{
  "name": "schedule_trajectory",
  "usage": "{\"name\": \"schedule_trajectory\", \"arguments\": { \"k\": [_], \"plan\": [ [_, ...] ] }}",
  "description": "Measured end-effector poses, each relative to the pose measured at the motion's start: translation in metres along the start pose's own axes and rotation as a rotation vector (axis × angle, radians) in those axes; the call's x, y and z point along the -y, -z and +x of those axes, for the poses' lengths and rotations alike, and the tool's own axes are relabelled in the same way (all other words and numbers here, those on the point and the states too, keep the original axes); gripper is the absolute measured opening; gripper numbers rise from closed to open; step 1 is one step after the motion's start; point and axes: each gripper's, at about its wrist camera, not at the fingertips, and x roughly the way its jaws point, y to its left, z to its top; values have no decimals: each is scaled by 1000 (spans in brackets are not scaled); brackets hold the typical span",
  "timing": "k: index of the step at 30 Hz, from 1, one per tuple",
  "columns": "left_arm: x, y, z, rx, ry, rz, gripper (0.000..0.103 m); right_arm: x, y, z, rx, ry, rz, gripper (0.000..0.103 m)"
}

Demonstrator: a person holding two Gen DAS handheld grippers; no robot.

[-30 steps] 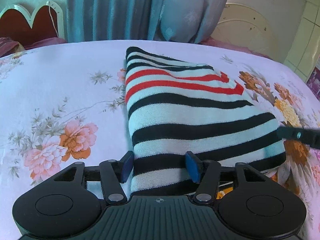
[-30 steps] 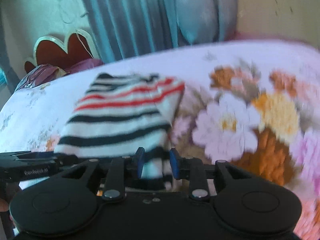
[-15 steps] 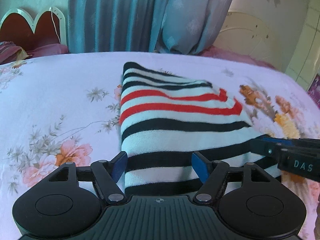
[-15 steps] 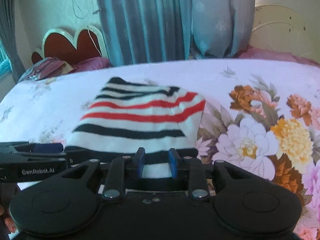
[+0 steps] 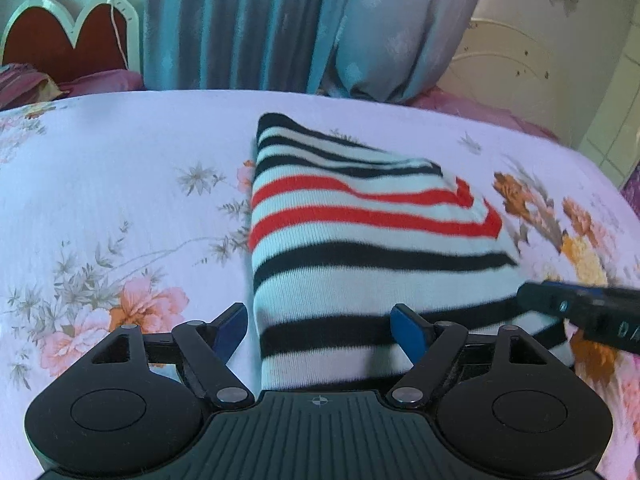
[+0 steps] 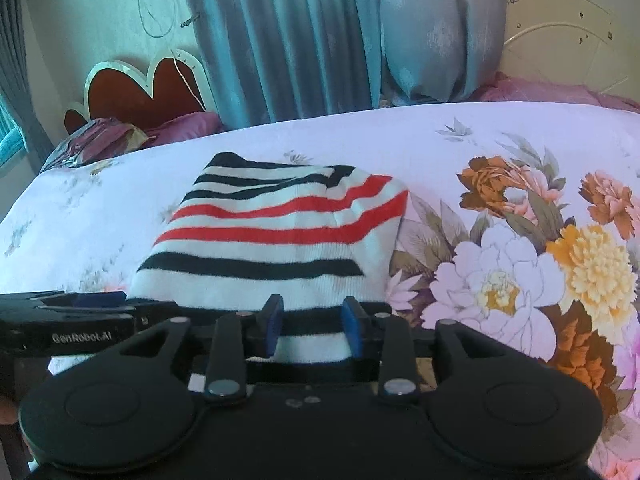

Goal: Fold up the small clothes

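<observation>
On a floral-print bedsheet, a folded black, white and red striped knit garment lies at the near edge. The left gripper, jaws just widened, straddles its near-left corner ungripped; the right gripper, reopening slightly, brackets the hem, contact unclear, nearest edge hidden.

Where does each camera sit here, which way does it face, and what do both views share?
Left wrist: on the left gripper, looking forward and down over the striped garment on the floral bed sheet; its fingers stand wide, having just been opening, and the right gripper's tip enters from the right.
Right wrist: on the right gripper, facing the same way; its fingers straddle the garment's near edge, with the left gripper at the left.
Shared: garment, sheet, teal curtains, heart-shaped headboard.
</observation>
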Motion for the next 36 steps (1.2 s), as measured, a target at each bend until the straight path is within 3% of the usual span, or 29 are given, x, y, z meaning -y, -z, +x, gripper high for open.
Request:
{"name": "schedule_trajectory", "arguments": {
  "k": [4, 9, 13, 17, 23, 36],
  "plan": [
    [-2, -7, 6, -8, 0, -9, 79, 8, -5, 6, -10, -17, 36, 32],
    [-6, -11, 11, -3, -4, -20, 82, 13, -15, 5, 23, 0, 38, 50],
    [-8, -12, 25, -32, 16, -29, 88, 33, -17, 29, -51, -18, 105, 52],
    [-12, -14, 33, -48, 43, -50, 91, 48, -15, 47, -88, -61, 181, 66],
    [-15, -18, 47, -72, 76, -71, 96, 54, -18, 69, -136, -109, 198, 74],
    [-13, -24, 69, -90, 158, -121, 96, 41, -30, 93, -168, -170, 107, 74]
  ]
}}
